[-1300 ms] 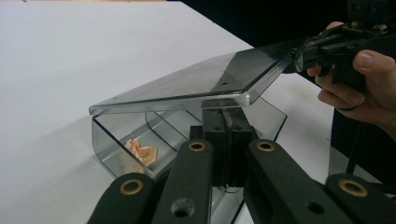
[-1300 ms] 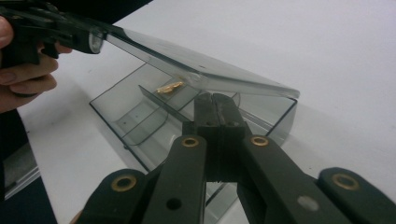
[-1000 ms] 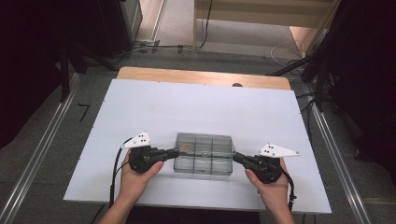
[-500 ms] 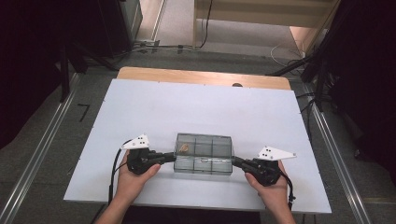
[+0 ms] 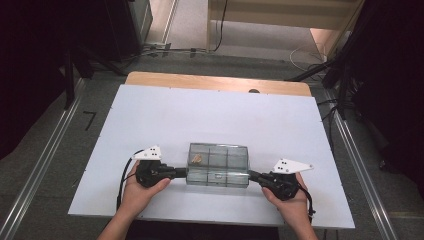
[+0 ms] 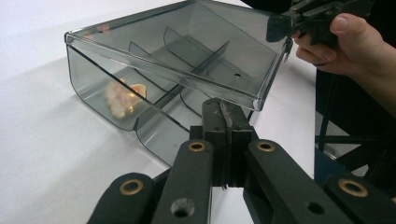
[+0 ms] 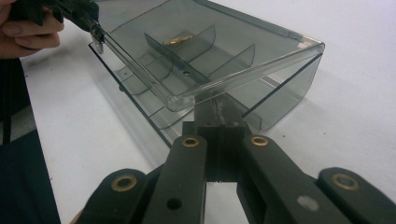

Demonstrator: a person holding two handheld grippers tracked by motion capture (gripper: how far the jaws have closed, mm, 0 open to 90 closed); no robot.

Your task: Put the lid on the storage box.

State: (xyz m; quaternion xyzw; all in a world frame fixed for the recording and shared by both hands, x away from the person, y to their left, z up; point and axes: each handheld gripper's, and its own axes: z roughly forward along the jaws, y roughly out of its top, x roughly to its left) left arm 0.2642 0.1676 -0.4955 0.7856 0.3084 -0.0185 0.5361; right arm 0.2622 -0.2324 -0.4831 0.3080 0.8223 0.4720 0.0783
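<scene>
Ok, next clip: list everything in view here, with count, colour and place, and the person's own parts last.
compartment box: one, clear smoky grey, near edge of the table, lid raised above its base
small item in the box: one, pale orange, in a far-left compartment in the high view; too blurred to identify
table: one, white top with a wooden strip along the far edge
floor: grey, around the table, with cables at the far side
left gripper: one, black, jaws closed together at the box's left end
right gripper: one, black, jaws closed together at the box's right end
hands: two, each holding a gripper
</scene>
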